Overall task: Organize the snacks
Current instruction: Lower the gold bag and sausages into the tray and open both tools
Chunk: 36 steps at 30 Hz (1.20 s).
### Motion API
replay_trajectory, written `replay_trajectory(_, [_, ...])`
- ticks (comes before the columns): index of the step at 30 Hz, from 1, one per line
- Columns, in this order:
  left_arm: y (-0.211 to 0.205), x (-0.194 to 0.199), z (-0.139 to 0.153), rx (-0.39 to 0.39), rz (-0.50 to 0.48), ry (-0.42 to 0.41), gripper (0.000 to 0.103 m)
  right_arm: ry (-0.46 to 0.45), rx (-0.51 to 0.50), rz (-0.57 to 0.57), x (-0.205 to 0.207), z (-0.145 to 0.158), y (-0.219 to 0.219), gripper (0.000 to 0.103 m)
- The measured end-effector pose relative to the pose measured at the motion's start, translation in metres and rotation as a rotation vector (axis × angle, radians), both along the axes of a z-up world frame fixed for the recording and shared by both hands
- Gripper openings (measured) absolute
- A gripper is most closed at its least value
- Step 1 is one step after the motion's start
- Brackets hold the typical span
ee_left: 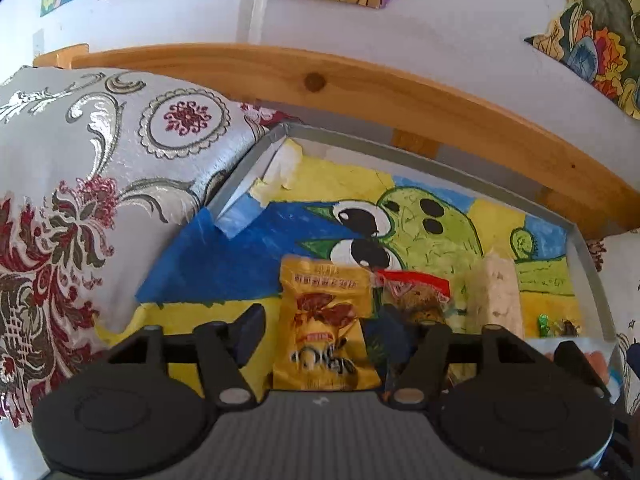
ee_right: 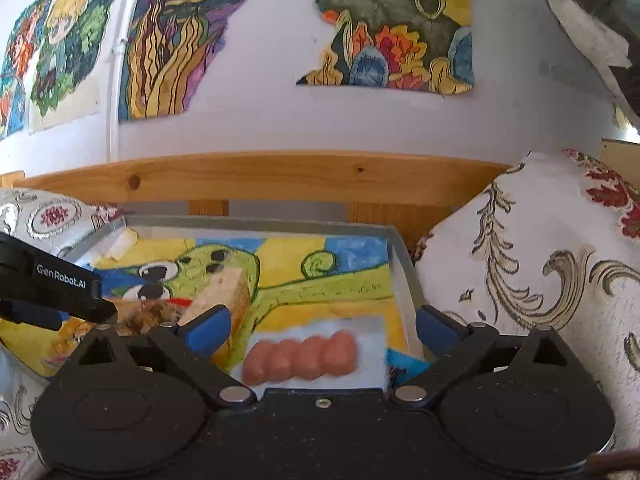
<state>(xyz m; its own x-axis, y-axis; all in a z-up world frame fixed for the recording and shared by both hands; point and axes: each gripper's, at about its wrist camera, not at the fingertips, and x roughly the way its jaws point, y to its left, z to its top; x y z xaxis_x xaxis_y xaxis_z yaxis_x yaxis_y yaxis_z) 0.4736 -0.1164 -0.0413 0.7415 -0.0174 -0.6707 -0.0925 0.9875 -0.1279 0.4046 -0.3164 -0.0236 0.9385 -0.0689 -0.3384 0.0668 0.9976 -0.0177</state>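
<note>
A grey-rimmed tray (ee_left: 440, 156) lined with a painted cactus drawing holds the snacks. A yellow snack packet (ee_left: 324, 320) lies between the fingers of my left gripper (ee_left: 318, 332), which is open; the right finger is at the packet's edge and the left finger stands apart from it. Beside the packet are a red-topped packet (ee_left: 416, 292) and a pale cracker bar (ee_left: 496, 292). My right gripper (ee_right: 322, 330) is open over a clear pack of pink sausages (ee_right: 304, 354) near the tray's (ee_right: 404, 264) front right. The cracker bar (ee_right: 224, 292) stands left of it.
Patterned cushions press against the tray on the left (ee_left: 80, 200) and right (ee_right: 540, 280). A wooden rail (ee_left: 360, 80) runs behind, with a wall of drawings above. A small green candy (ee_left: 544, 324) lies near the tray's right side. The left gripper's body (ee_right: 52, 292) reaches in at left.
</note>
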Motion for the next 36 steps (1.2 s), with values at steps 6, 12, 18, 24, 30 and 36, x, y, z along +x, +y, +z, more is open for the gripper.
replay_trajectory(6, [0.006,-0.012,0.010,-0.020,0.026,-0.039,0.089,-0.039,0.007,-0.016,-0.008,0.013,-0.002,0.102])
replay_trajectory(12, [0.011,-0.035,0.027,-0.063,0.029,-0.115,0.100,-0.070,0.015,-0.032,-0.025,0.030,-0.006,0.102])
replay_trajectory(18, [0.015,-0.065,0.044,-0.126,0.015,-0.184,0.102,-0.079,0.011,-0.024,-0.055,0.045,-0.007,0.102])
replay_trajectory(24, [0.017,-0.103,0.052,-0.125,0.036,-0.238,0.102,-0.097,-0.010,-0.010,-0.088,0.061,0.000,0.102])
replay_trajectory(30, [0.024,-0.136,0.055,-0.132,0.072,-0.256,0.102,-0.107,-0.026,-0.024,-0.117,0.067,0.004,0.102])
replay_trajectory(36, [0.029,-0.162,0.057,-0.105,0.094,-0.246,0.102,-0.117,-0.033,-0.022,-0.145,0.070,0.005,0.102])
